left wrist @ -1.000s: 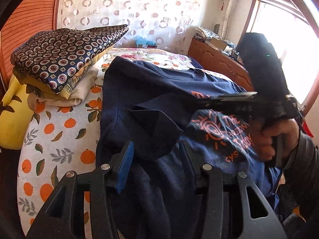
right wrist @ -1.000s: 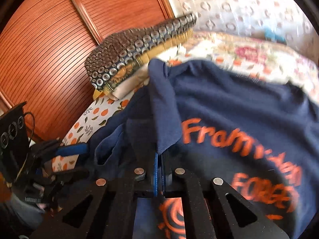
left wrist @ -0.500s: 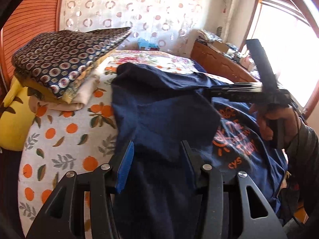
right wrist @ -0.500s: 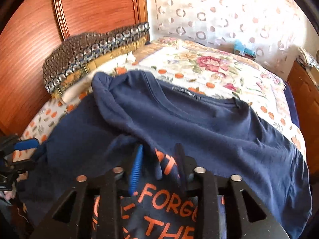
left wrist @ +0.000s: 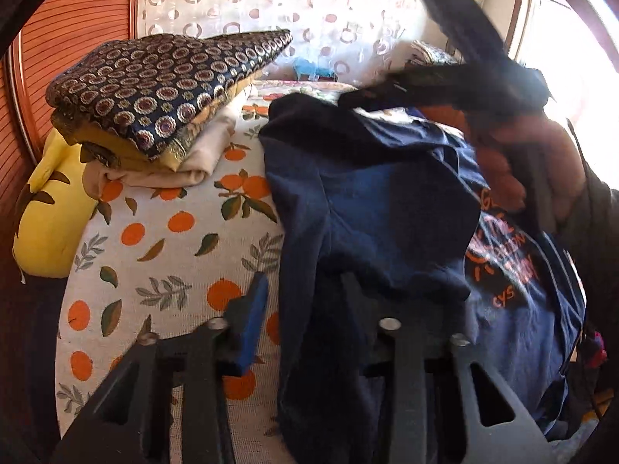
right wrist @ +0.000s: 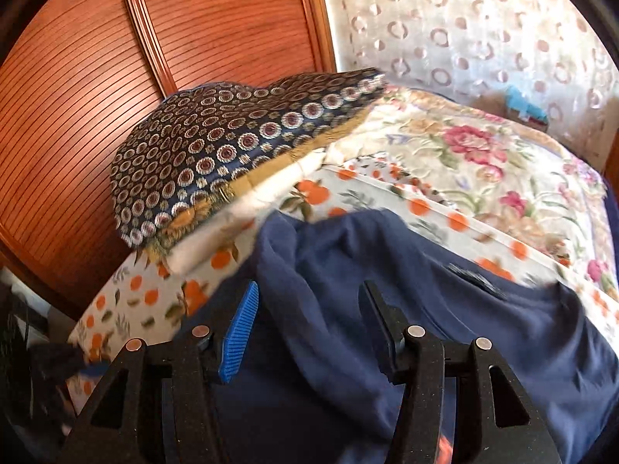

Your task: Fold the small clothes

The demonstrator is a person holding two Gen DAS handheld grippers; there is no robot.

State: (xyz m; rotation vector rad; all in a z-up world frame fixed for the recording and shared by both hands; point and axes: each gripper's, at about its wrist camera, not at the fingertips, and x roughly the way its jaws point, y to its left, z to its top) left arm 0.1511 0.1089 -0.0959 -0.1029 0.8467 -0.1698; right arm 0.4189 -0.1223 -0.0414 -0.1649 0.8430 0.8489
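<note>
A navy T-shirt [left wrist: 387, 208] with orange print [left wrist: 503, 263] lies on the bed, its left side and sleeve folded over the chest. My left gripper [left wrist: 303, 290] hovers at the shirt's left edge. Its jaws are closing with the edge between them, but the blue pad [left wrist: 251, 321] stands clear of the cloth. My right gripper [right wrist: 309, 294] is above the shirt [right wrist: 425, 328] near its shoulder. Its jaws are opening and nothing is pinched between them. In the left wrist view a hand [left wrist: 530, 166] carries the blurred right gripper at the upper right.
A stack of folded fabrics [left wrist: 154, 89] topped by a dark patterned piece [right wrist: 240, 143] sits at the bed's far left. A yellow cushion [left wrist: 50, 212] lies beside it. An orange-fruit sheet [left wrist: 166, 239], a floral quilt [right wrist: 483, 154] and a wooden slatted panel [right wrist: 96, 77] surround the shirt.
The right gripper let go of the shirt fold, opened, and swept back toward the stack. The fold now rests over the print. The left gripper's jaws have narrowed.
</note>
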